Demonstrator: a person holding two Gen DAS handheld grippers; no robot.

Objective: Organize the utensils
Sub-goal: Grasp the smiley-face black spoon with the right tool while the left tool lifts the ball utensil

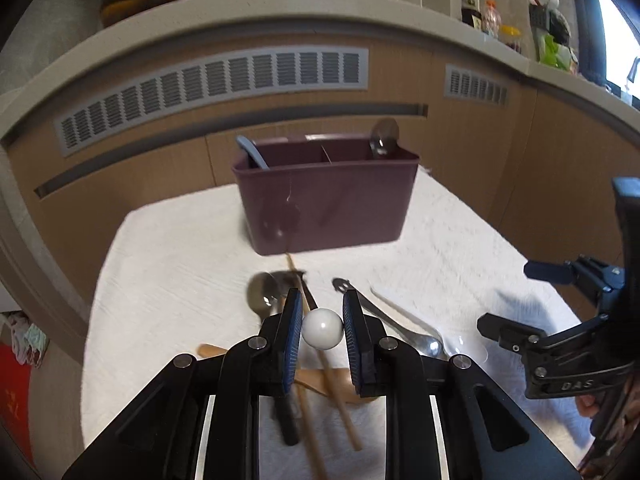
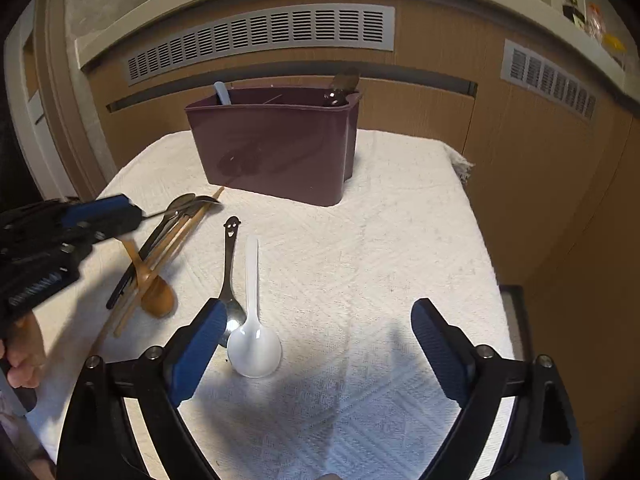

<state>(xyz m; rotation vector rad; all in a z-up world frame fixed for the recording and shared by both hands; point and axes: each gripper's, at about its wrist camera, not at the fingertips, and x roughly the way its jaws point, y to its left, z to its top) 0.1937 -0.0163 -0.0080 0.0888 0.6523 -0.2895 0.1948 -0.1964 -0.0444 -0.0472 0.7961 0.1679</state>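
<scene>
A maroon utensil caddy (image 1: 326, 196) (image 2: 276, 148) stands at the far side of the white cloth, with a blue spoon (image 1: 252, 152) and a metal spoon (image 1: 382, 138) in it. My left gripper (image 1: 322, 328) is shut on a thin dark utensil with a white ball end (image 1: 322, 328), held above a pile of wooden chopsticks (image 1: 332, 388), a wooden spoon (image 2: 158, 296) and metal spoons (image 1: 262, 296). My right gripper (image 2: 316, 340) is open above the cloth, beside a white plastic spoon (image 2: 254, 344) and a smiley-handled metal spoon (image 2: 230, 272).
A white cloth (image 2: 380, 260) covers the small table. Wooden cabinet panels with grey vents (image 1: 224, 84) stand behind. A ledge above holds bottles and clutter (image 1: 520, 28). The table edge drops off at right (image 2: 492, 240).
</scene>
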